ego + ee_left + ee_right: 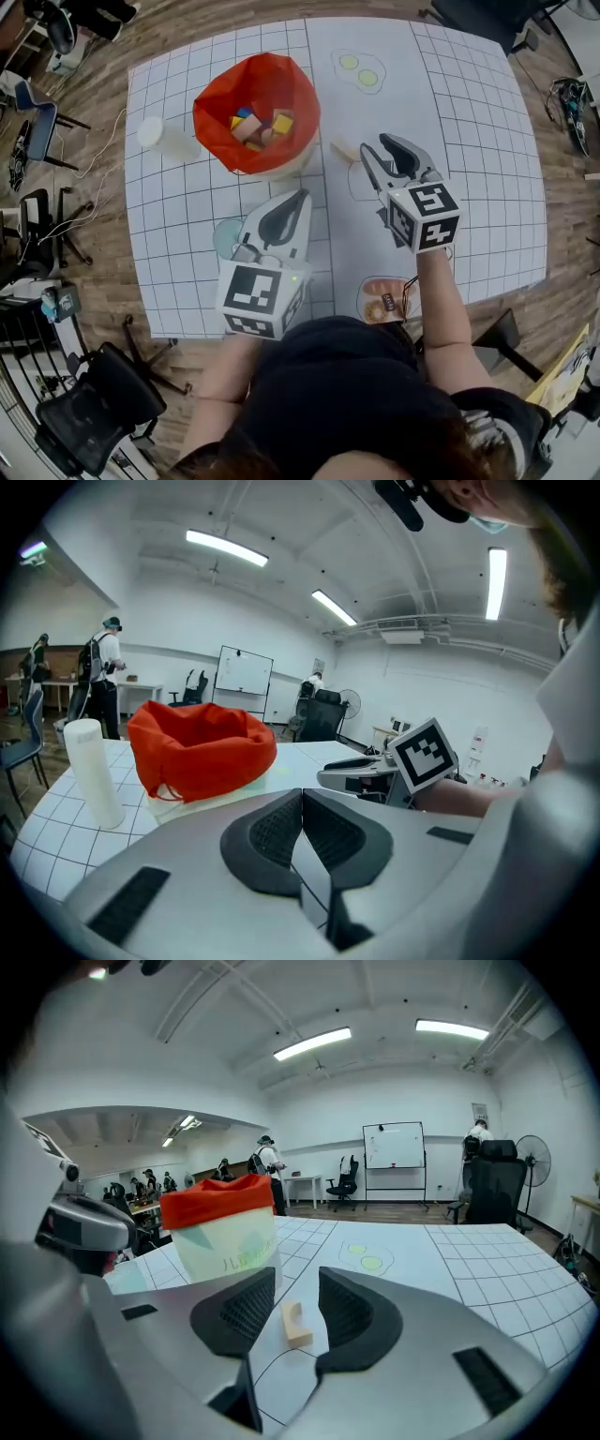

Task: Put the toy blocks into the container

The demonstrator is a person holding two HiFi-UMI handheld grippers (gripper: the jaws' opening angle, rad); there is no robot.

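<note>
A container [255, 112] lined with red cloth stands at the back left of the gridded mat, with several coloured blocks [258, 125] inside. One pale wooden block [343, 150] lies on the mat to its right. My right gripper [377, 152] is open just right of that block. In the right gripper view the block [296, 1324] lies on the mat in line with the gap of the open right gripper [297, 1281], untouched, and the container [225, 1232] stands to its left. My left gripper [302, 196] is shut and empty, in front of the container [202, 744].
A white bottle [164, 139] stands left of the container. A teal disc [225, 236] lies under the left gripper. Fried eggs [359, 70] and a plate of food [382, 300] are printed on the mat. Office chairs [94, 412] stand on the floor to the left.
</note>
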